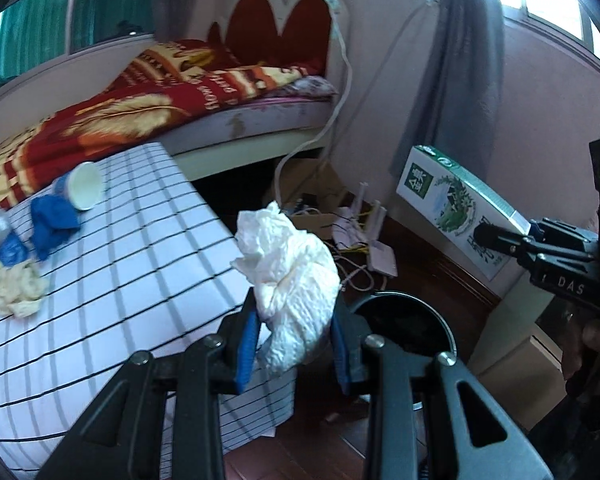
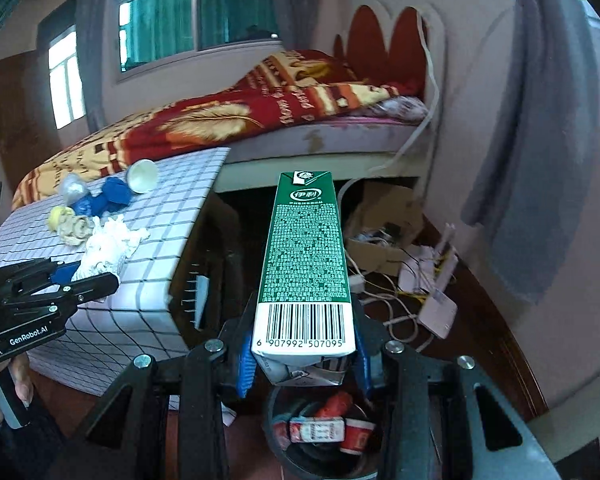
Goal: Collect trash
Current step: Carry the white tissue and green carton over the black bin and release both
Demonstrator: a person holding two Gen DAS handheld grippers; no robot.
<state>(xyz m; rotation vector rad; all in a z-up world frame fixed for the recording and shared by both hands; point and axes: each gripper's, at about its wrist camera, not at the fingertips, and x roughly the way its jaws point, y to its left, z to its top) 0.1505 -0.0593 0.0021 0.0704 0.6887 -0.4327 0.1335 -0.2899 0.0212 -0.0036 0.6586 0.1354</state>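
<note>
The left tongs [image 1: 296, 332] grip a crumpled white paper tissue [image 1: 296, 276] between blue pads, just beyond the edge of the checked-cloth counter [image 1: 140, 264]. The right tongs [image 2: 304, 354] clamp a tall green-and-white milk carton [image 2: 306, 264] by its barcode end, directly above a round black trash bin [image 2: 320, 436] holding red wrappers.

From my remote seat I see a bed [image 1: 260, 120] with a red and gold blanket [image 1: 140, 104] under a red headboard [image 1: 276, 28], beside a green-curtained window [image 2: 196, 12]. A grey curtain [image 1: 456, 60] hangs by the pink wall. White routers [image 2: 436, 300] and tangled cables [image 2: 396, 320] lie on the dark wood floor [image 1: 420, 264].
</note>
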